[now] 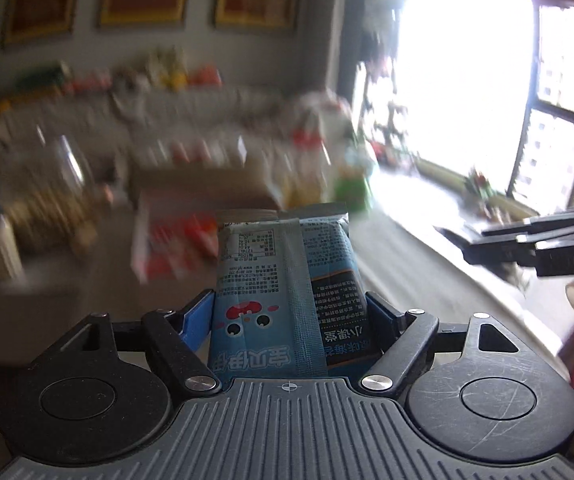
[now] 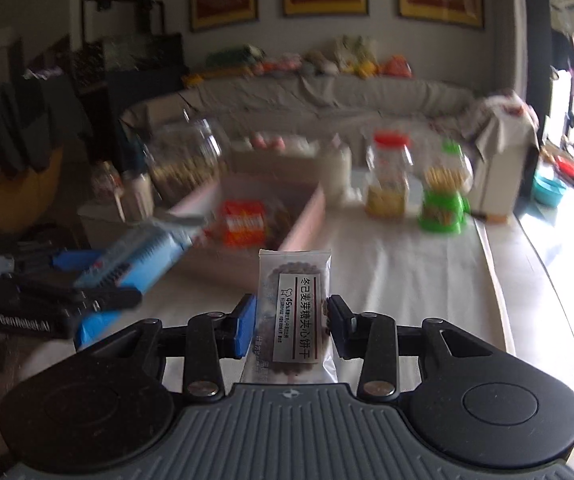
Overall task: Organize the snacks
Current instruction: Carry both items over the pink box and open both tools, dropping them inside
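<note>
My left gripper (image 1: 287,320) is shut on a blue snack packet (image 1: 283,280), held upright above the table. In the right wrist view the left gripper (image 2: 87,300) shows at the left, with the blue packet (image 2: 143,256) pointing toward the cardboard box (image 2: 307,208). My right gripper (image 2: 291,320) is shut on a clear packet of dark biscuits with a white label (image 2: 295,312), in front of the box. The box holds an orange-red snack pack (image 2: 245,224). The right gripper (image 1: 535,240) shows at the right of the left wrist view.
The table has a white cloth (image 2: 407,280). Behind the box stand a large glass jar (image 2: 183,160), a white bottle (image 2: 337,172), a red-lidded jar (image 2: 389,176) and a green-based jar (image 2: 445,196). A grey sofa (image 2: 327,96) lies beyond. A bright window (image 1: 467,100) is at the right.
</note>
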A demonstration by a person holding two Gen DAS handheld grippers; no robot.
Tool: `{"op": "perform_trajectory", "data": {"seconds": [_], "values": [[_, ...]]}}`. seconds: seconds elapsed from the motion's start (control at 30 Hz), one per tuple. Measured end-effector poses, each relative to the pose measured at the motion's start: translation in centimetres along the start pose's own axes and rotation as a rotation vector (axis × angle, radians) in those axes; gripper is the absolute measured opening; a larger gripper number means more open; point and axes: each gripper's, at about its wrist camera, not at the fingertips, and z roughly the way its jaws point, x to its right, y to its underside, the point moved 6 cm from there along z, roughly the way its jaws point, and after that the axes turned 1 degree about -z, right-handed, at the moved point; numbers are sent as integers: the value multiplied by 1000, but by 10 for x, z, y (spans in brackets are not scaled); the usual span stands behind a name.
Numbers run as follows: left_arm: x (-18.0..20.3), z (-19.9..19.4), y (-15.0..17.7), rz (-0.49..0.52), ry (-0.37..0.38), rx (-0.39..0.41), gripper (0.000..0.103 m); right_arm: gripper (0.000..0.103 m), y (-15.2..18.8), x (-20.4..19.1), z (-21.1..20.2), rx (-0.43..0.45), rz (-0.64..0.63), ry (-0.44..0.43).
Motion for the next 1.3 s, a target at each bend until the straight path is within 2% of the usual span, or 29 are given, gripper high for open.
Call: {"op": "perform_trajectory", "data": {"seconds": [0.07,0.13,0.27,0.37,0.43,0.47,0.57,0.7,0.9,1.07,1.17,1.3], "values": [[-17,-12,-38,12,-47,93,84,39,-39,-6,-6,70,-18,-12],[-34,-7,-68,-8,-72,140,85,39,-76,-14,-3,125,-43,-14],[-64,52,-93,-120,-49,95,85,39,-129,-24,32,139,-63,-2],[-78,110,-78,-232,34,21,87,39,-144,-26,65,112,-73,30],[-88,147,-59,-302,81,-26,91,39,-147,-27,86,83,-83,40],[-93,165,-48,-313,71,-68,90,39,-146,-27,97,68,-88,50],[-99,204,-24,-236,22,-182,90,39,-138,-24,133,2,-85,75],[-99,206,-17,-128,14,-143,90,39,-128,-20,186,-93,-32,36],[-100,212,-8,-65,2,-161,90,39,-122,-28,272,-241,121,-164],[-100,208,-4,-36,8,-124,87,39,-97,-31,324,-397,185,-179],[-101,205,-4,-19,-1,-114,87,39,-92,-26,327,-382,200,-165],[-107,189,-12,-87,2,-64,86,39,-89,-17,324,-370,175,-133]]}}
